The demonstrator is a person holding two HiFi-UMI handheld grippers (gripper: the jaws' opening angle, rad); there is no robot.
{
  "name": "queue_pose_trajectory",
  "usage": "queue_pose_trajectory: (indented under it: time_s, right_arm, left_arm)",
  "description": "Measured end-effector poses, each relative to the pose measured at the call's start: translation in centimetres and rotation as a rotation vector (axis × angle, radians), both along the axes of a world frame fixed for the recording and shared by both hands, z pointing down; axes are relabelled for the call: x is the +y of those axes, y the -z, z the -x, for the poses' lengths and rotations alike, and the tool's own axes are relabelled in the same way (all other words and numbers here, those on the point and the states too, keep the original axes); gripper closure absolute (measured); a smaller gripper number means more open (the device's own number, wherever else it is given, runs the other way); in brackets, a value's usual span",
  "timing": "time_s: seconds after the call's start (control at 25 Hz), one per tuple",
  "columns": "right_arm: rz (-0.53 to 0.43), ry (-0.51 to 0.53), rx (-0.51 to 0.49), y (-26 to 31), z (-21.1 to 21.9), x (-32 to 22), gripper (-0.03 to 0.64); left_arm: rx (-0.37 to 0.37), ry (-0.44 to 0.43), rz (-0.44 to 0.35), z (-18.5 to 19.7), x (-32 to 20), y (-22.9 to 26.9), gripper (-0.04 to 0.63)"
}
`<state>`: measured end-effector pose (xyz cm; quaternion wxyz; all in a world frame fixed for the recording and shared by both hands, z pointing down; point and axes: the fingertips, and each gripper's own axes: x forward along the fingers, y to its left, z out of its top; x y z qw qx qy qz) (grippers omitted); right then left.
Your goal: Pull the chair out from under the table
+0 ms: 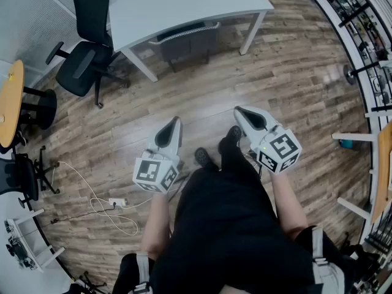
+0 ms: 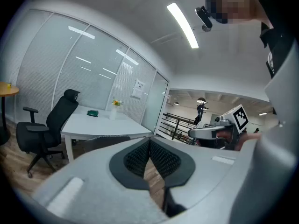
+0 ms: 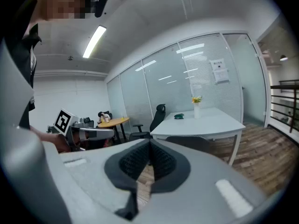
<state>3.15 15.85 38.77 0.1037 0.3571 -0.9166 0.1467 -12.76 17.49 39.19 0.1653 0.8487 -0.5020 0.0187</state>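
Note:
A dark grey chair (image 1: pixel 187 41) is tucked under the white table (image 1: pixel 184 5) at the far side of the wooden floor. The chair also shows in the left gripper view (image 2: pixel 105 141) and in the right gripper view (image 3: pixel 191 143), below the table top (image 3: pixel 205 122). My left gripper (image 1: pixel 176 120) and right gripper (image 1: pixel 237 109) are held side by side in front of the person's body, well short of the chair. Both point toward the table. The left gripper (image 2: pixel 149 141) and the right gripper (image 3: pixel 149 143) are shut, pads together, with nothing between them.
A black office chair (image 1: pixel 86 54) stands left of the table. A round wooden table (image 1: pixel 11 103) sits at the far left. A white cable with a power strip (image 1: pixel 116 202) lies on the floor. A railing (image 1: pixel 367 54) runs along the right. A vase (image 3: pixel 196 107) stands on the table.

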Motion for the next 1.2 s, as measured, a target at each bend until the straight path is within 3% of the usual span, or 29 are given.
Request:
queue_pose_trajectory:
  time_s: [0.52, 0.88, 1.2]
  right_arm:
    - [-0.059, 0.01, 0.049, 0.3, 0.6, 0.9, 0.615]
    - [-0.127, 0.025, 0.138, -0.2, 0.9, 1.2, 0.615]
    - [-0.03, 0.026, 0.063, -1.4, -0.2, -2.2, 0.615]
  left_arm:
    - [-0.004, -0.012, 0.006, 0.5, 0.6, -0.3, 0.584]
    - [-0.008, -0.025, 0.024, -0.1, 0.4, -1.2, 0.584]
    - [-0.027, -0.004, 0.027, -0.6, -2.3, -1.2, 0.584]
